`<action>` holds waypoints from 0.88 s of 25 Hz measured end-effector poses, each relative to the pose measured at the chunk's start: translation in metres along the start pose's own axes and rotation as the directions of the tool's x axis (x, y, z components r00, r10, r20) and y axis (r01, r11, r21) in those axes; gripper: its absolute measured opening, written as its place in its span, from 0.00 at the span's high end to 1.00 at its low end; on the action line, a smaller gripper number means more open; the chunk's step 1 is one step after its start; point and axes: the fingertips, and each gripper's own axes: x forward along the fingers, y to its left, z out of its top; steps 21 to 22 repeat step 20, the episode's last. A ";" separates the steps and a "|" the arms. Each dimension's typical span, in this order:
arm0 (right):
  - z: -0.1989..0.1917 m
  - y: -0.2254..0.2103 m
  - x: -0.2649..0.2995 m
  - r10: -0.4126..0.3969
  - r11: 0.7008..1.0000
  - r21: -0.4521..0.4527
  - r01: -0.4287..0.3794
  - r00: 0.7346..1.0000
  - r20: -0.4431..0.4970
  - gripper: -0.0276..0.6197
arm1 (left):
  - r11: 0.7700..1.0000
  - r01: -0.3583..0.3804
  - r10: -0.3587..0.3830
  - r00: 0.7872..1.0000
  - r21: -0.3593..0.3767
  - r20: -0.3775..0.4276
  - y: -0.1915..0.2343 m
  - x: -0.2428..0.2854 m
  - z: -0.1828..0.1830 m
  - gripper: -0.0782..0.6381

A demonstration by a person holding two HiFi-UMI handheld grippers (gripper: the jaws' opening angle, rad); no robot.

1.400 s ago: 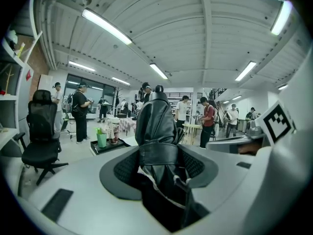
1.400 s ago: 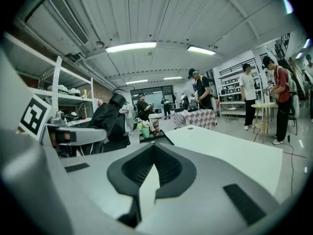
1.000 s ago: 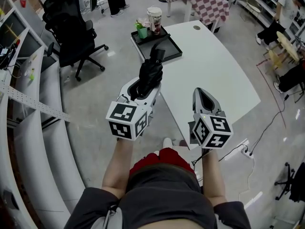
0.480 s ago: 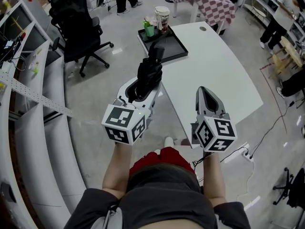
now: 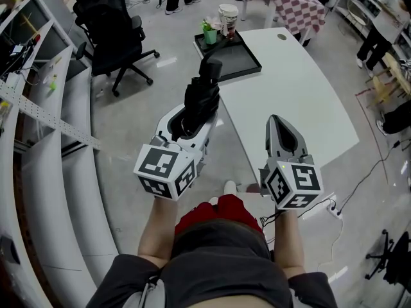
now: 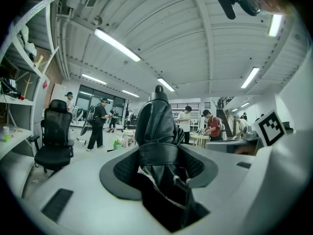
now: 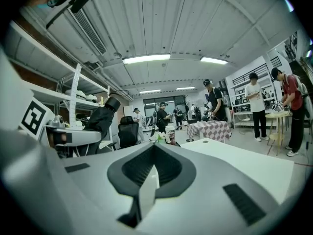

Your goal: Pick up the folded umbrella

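Left gripper is clamped on the folded umbrella, a black bundle jutting out between its widely parted jaws, held in the air beside the white table. Right gripper hangs alongside with its jaws pressed together on nothing. A black tray sits at the table's far end, and an office chair stands on the floor at left.

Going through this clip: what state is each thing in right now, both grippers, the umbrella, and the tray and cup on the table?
left gripper, shut on the folded umbrella
folded umbrella, folded up, held in the air, clear of the table
right gripper, shut, nothing between its jaws
black tray, flat on the white table, mostly bare
paper cup, upright at the tray's far edge
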 end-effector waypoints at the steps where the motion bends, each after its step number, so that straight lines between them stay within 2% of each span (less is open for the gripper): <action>1: 0.000 0.003 -0.001 0.003 1.000 -0.001 -0.003 1.000 0.001 0.93 | 1.000 -0.001 0.001 1.000 -0.001 0.002 0.000 -0.002 0.000 0.59; 22: 0.003 0.035 -0.013 0.049 0.998 -0.029 -0.049 0.999 0.014 0.93 | 1.000 -0.006 0.006 0.999 -0.004 0.035 0.001 -0.031 0.006 0.59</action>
